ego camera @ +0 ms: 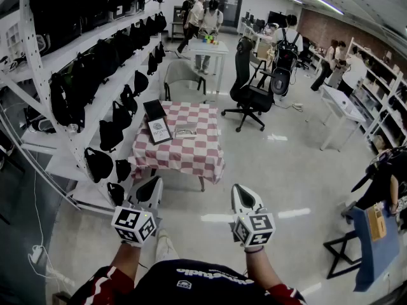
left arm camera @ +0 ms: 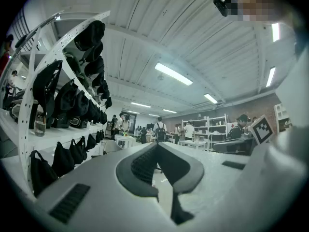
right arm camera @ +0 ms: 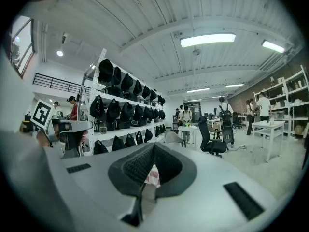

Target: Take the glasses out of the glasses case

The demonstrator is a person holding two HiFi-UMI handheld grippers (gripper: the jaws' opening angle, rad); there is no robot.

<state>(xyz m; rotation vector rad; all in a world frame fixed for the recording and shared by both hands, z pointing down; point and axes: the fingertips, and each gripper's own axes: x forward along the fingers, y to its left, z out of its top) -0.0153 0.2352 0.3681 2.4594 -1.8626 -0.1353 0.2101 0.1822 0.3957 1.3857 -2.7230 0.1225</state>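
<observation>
A small table with a red-and-white checkered cloth [ego camera: 191, 154] stands a few steps ahead of me. On its far left part lie a black open case [ego camera: 154, 109] and a dark box with a pale label [ego camera: 159, 130]. Beside them is a small pale flat item [ego camera: 186, 131], too small to tell apart. My left gripper [ego camera: 152, 182] and right gripper [ego camera: 236, 188] are held low before my body, well short of the table, both shut and empty. The right gripper view shows a bit of the checkered cloth [right arm camera: 153, 175] through the gap behind its meeting jaws.
A white rack with several black bags [ego camera: 95, 75] runs along the left, close to the table. A grey chair [ego camera: 181, 75] stands behind the table, a black office chair [ego camera: 251, 94] to its right. People stand at the back tables [ego camera: 206, 18]. White desks [ego camera: 340, 107] line the right.
</observation>
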